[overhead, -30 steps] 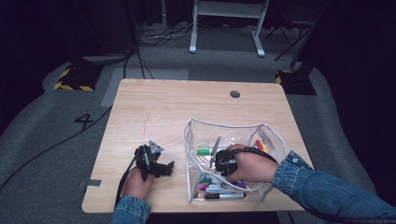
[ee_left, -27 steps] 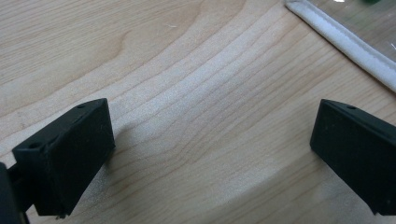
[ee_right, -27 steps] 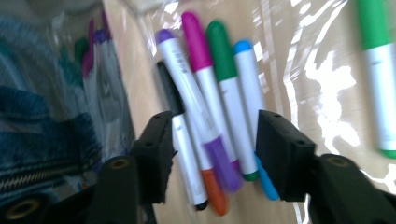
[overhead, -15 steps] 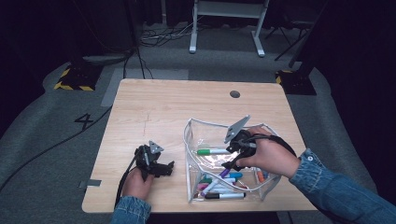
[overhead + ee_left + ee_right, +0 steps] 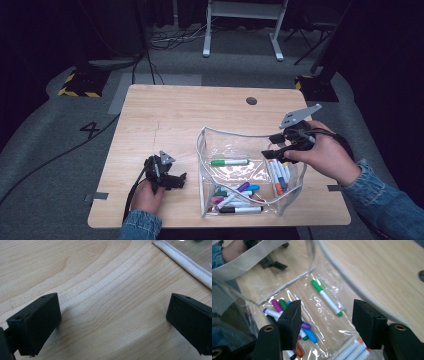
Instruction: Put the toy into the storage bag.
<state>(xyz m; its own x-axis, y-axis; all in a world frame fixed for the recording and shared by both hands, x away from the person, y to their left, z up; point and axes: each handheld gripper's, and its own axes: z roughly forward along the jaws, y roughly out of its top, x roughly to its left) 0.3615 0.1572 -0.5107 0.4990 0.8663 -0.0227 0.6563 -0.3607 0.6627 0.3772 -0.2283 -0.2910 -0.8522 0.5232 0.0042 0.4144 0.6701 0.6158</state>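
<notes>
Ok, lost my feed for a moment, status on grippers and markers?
Right hand-held gripper open, empty, jaws just opened, above clear pouch. Left hand-held gripper open on table. Green marker lies alone inside. Nothing in the way.

A light wooden table with a visible grain sits in the middle of the frame, a small round dark hole near its far right edge. Grey carpet floor surrounds it, marked with a black number 4 at centre left. Black cables trail across the upper left. Yellow-and-black hazard tape lies at upper left. A white metal stand rises at top centre. The surroundings are dark.
</notes>
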